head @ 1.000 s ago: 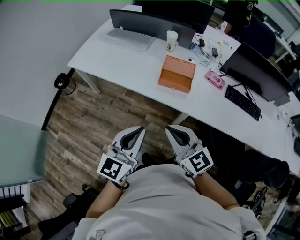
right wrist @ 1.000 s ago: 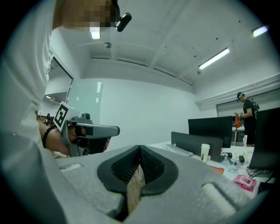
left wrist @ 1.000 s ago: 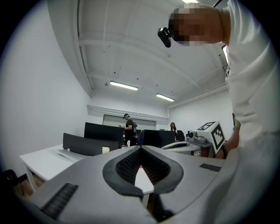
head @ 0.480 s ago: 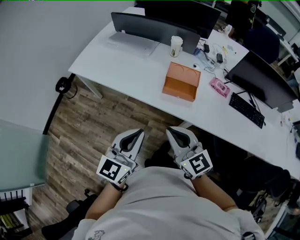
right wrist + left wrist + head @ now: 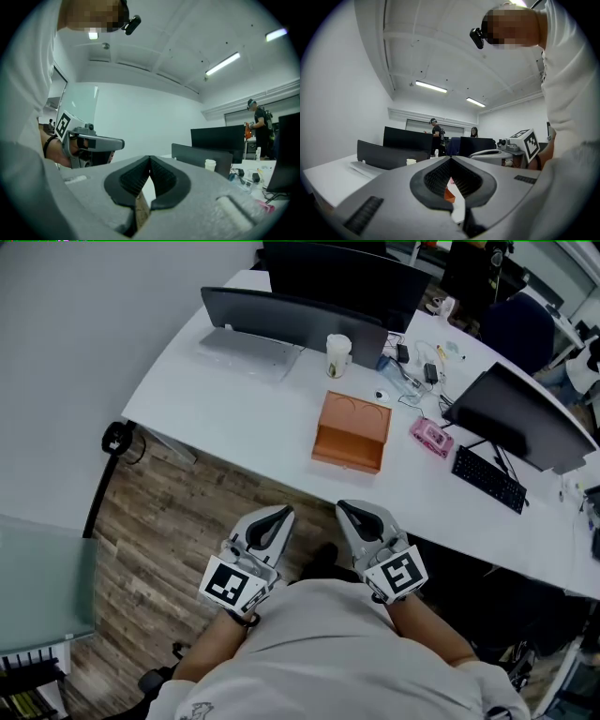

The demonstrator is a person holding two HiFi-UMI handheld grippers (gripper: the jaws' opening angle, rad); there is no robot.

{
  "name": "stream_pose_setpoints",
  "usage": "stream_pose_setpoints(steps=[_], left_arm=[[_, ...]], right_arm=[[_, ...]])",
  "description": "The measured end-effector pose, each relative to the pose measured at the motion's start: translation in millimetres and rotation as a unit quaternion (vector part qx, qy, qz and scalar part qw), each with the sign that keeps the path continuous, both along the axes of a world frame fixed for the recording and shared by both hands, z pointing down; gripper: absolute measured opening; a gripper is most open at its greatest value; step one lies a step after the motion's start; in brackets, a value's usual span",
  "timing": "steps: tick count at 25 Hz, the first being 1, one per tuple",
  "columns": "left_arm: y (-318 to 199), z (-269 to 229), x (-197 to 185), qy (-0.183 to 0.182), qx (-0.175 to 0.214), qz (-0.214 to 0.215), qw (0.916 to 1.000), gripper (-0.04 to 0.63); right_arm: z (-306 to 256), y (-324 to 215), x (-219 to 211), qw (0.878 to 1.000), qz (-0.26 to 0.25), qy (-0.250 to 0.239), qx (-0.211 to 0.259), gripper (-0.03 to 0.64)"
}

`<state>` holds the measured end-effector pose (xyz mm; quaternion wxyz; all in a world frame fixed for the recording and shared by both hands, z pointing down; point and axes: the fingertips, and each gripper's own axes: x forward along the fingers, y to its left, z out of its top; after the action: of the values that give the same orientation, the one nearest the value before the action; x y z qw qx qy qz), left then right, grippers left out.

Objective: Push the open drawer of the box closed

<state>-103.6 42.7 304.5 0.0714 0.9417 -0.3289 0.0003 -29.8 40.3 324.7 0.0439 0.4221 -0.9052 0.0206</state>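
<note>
Wood-plank floor (image 5: 159, 521) runs under a long white tabletop (image 5: 234, 399) in a bright office, and you stand at the tabletop's near edge.

Your left gripper (image 5: 277, 513) has its dark ribbed fingers (image 5: 433, 178) together at the tips, with nothing clamped between them. Your right gripper (image 5: 349, 508) is the same: its fingers (image 5: 164, 178) meet at the tips and hold nothing. Both point roughly level toward the tabletop, side by side and close in front of your chest, apart from each other and short of the tabletop's edge.

At 12 o'clock from the grippers, the flat orange rectangular box (image 5: 352, 432) sits on the tabletop, well apart from both sets of fingers. Its front face looks toward you. You cannot tell from here how far its drawer stands out.

At 12 o'clock from the box stands a white paper cup (image 5: 338, 354), just in front of a dark flat monitor (image 5: 291, 320). A small pink object (image 5: 430, 437) lies at 3 o'clock from the box. A black keyboard (image 5: 487, 479) lies at 4 o'clock, beyond the pink object.
</note>
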Motion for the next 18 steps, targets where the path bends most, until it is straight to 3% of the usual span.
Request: stream_pose_setpoints(steps=[10,18], left_arm=[[-68,-5,83,0.005,0.023,0.056,0.9982,-0.002],[-94,-7,121,0.018,0.004,0.105,0.9943,-0.002]], right_arm=[[1,-50,78,0.999,0.05,-0.001,0.005,0.002],[2,-67,109,0.996,0.085,-0.01,-0.016,0.002]])
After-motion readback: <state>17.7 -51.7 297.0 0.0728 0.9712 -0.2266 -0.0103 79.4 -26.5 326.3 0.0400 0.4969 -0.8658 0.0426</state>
